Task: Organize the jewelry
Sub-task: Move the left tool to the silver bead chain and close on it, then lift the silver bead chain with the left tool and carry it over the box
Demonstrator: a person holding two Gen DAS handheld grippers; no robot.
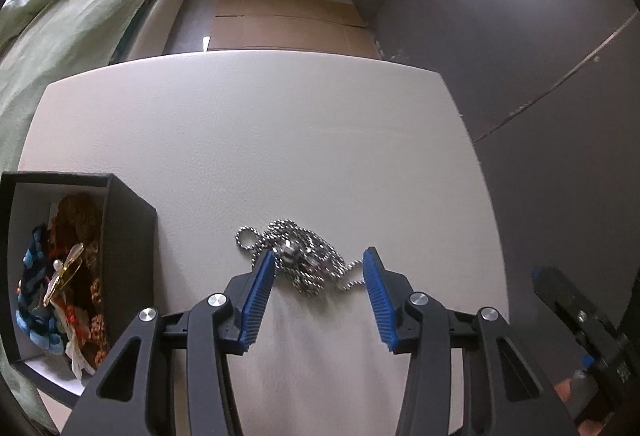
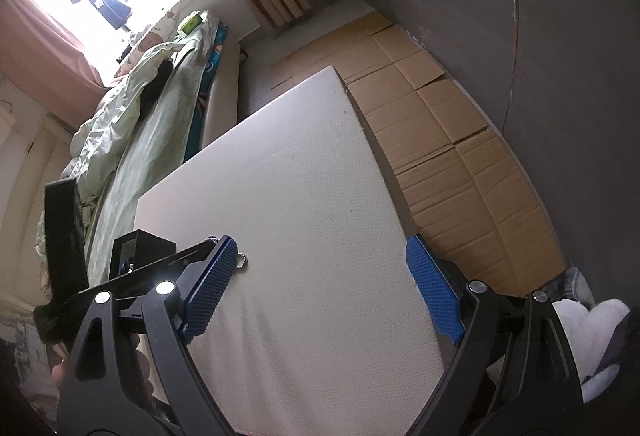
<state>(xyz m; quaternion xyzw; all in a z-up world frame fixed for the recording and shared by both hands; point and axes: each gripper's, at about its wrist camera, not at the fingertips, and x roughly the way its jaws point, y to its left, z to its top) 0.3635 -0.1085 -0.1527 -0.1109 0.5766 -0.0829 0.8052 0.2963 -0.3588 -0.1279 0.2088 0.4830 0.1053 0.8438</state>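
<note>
A tangled silver ball-chain necklace (image 1: 301, 259) lies on the white table (image 1: 280, 139). My left gripper (image 1: 319, 260) is open, its blue pads on either side of the chain, low over the table. A black box (image 1: 128, 232) at the left holds several colourful jewelry pieces (image 1: 68, 276). My right gripper (image 2: 322, 250) is open and empty over the table's right part; it shows at the right edge of the left wrist view (image 1: 576, 312). In the right wrist view a bit of the chain (image 2: 243, 260) and the black box (image 2: 150, 240) peek out behind the left finger.
A bed with a green duvet (image 2: 132, 115) runs along the table's left side. Flattened cardboard (image 2: 448, 139) covers the floor beyond and to the right. A grey wall (image 1: 520, 15) stands at the right. A white plush thing (image 2: 588, 332) lies low right.
</note>
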